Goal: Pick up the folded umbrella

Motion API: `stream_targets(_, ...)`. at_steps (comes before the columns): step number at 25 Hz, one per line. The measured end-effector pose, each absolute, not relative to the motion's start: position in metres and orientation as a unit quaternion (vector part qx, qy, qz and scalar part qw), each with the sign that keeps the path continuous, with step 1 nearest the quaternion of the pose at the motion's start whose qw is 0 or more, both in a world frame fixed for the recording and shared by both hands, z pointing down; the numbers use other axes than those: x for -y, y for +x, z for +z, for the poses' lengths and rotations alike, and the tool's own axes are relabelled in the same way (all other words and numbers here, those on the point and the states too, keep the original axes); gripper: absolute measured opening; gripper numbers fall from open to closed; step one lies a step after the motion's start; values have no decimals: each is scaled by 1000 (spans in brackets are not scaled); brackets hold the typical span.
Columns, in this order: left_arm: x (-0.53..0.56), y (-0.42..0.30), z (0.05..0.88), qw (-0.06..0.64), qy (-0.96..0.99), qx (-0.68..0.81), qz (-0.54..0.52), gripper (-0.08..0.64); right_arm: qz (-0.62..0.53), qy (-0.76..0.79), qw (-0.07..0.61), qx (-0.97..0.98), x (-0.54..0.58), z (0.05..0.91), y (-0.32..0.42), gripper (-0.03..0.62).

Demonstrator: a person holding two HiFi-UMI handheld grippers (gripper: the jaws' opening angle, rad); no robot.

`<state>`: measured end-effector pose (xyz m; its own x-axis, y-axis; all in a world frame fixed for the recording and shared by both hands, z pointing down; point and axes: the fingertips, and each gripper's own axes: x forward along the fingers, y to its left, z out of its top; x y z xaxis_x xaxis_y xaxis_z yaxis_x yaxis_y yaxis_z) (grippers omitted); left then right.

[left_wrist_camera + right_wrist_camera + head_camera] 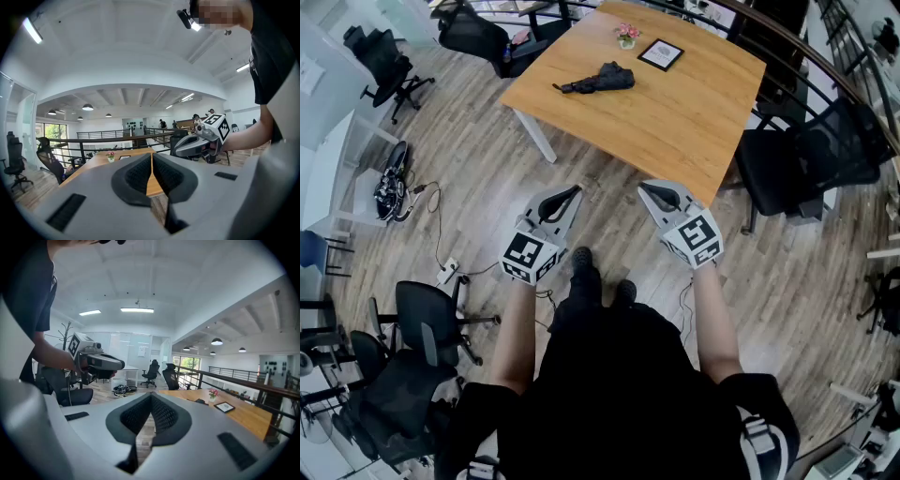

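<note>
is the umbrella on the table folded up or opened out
Folded. The black umbrella lies flat on the wooden table as a compact bundle, its canopy collapsed around the shaft.

- Your head camera looks steeply down from above. Your torso fills the bottom, the left gripper [575, 190] and right gripper [643, 187] sit mid-frame, and the table [675, 122] lies well ahead at the top.
- The left gripper view sits close behind its own jaws and faces out across the room toward the table and the railing [117, 138].
- The right gripper view is just as close behind its jaws, with the table off to its right.
- All three views share the table and its flower pot [626, 36]. Each gripper view also catches the other gripper at its side.
</note>
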<state>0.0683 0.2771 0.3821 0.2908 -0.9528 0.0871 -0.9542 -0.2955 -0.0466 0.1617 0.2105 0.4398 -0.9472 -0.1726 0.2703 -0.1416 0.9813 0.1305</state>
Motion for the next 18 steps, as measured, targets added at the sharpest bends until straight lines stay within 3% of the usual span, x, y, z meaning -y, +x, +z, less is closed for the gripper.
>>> stream_targets(18,-247,31,394,11,823,567,35,28,-46,103,182,977,-199,461,128,6)
